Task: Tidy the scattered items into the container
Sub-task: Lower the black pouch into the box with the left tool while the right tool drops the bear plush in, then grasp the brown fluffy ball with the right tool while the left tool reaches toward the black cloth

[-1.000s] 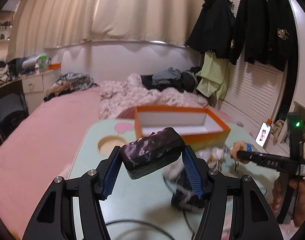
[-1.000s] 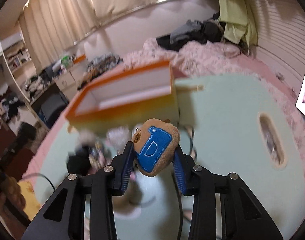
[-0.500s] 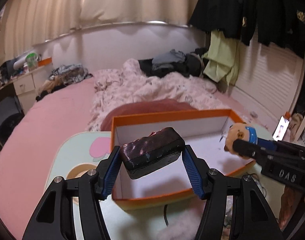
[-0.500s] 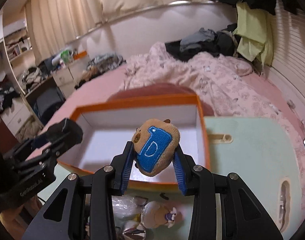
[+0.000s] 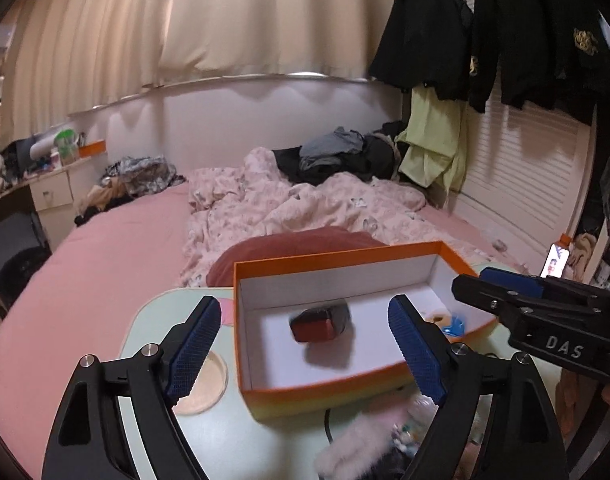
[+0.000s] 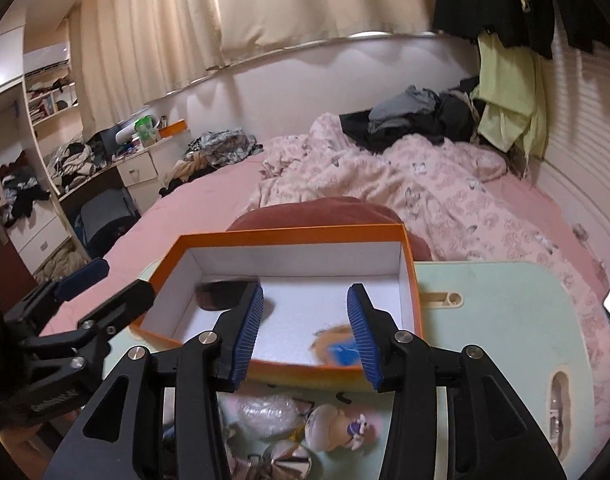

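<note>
Clutter lay nearest of all: at the six o'clock edge of the right wrist view a small doll (image 6: 337, 426), a wad of bubble wrap (image 6: 271, 414) and some shiny odds sat on the pale green table (image 6: 501, 336), just under the right gripper (image 6: 307, 326). In the left wrist view a pink fluffy thing (image 5: 357, 442) lay at about five o'clock from the left gripper (image 5: 305, 342), on the table in front of the box's near wall.

Both grippers hovered over the near rim of the orange box (image 6: 409, 248). The left jaws were opening wide with nothing between them; the dark pouch (image 5: 321, 322) sat blurred inside the box at twelve o'clock, its long side running across the box. The right jaws were also opening, and the pads no longer pressed the bear toy (image 6: 337, 346), which showed as a blur low in the box at about one o'clock, beside the right pad.

Judging from this, both items were already in the box, and the next pickup lay behind and below the jaws, towards six o'clock. The right hand seemed the nearer one to the doll; the left seemed nearer the fluffy thing. Beyond the box spread a pink bed (image 5: 105, 272).
</note>
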Demonstrator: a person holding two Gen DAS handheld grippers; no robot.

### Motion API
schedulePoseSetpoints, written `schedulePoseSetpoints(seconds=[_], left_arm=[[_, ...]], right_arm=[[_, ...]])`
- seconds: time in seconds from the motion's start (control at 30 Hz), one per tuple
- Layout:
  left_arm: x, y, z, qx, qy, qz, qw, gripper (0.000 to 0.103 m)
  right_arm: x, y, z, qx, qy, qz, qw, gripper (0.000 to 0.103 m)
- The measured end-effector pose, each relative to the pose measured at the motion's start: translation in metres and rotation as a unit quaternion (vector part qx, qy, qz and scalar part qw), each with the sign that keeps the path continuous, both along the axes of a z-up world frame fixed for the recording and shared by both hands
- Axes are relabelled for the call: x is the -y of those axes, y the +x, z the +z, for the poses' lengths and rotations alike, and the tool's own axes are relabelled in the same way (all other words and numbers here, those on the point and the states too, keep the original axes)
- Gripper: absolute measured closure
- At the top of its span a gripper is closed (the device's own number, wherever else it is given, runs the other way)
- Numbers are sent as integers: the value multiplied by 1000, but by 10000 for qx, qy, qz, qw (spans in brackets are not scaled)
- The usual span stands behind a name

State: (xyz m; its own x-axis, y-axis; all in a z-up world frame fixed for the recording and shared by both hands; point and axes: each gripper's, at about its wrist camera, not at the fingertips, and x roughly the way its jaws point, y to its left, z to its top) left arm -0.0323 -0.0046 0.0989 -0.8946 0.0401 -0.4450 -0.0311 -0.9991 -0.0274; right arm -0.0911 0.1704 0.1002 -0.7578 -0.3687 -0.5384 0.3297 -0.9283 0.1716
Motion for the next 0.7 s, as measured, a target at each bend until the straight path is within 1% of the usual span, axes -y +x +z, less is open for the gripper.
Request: schedulePoseSetpoints(seconds=[0.03,0.13,0.23,0.3,0.33,0.43,0.5,0.57,0.63,0.67,0.7], left_arm=[[1,7,2,-8,45,-18,10000,10],[6,29,2,10,159,-48,9999,9],[12,57,-12,121,344,-128,9993,7],[16,68,-26,327,417,-206,9984,6],[18,72,-33,460,429,-236,9977,6],[25,81,-55,871,390,-163,9953,6],[31,85,-68,1047,266,-15,9941,6],[33,83,-78,1131,60,51,9935,6],[33,76,-90,1366,-367,291,9895,6],[32,75,-95,1481,-539,354,9869,5],[32,75,-98,1446,-601,373,9870,5]], right_arm=[[0,4,1,-16,20,19,10000,58],[-4,21,1,12,-16,108,9999,58],[-13,40,-7,168,-171,275,9993,58],[-22,57,-20,318,-270,411,9983,58],[-24,65,-29,381,-220,438,9981,58],[-36,82,-51,490,-62,249,9985,58],[-43,87,-63,688,-41,192,9974,58],[-48,86,-73,907,157,26,9957,58],[-50,86,-79,1003,268,-132,9945,58],[-51,85,-80,998,308,-185,9944,54],[-52,84,-80,1018,330,-237,9940,50]])
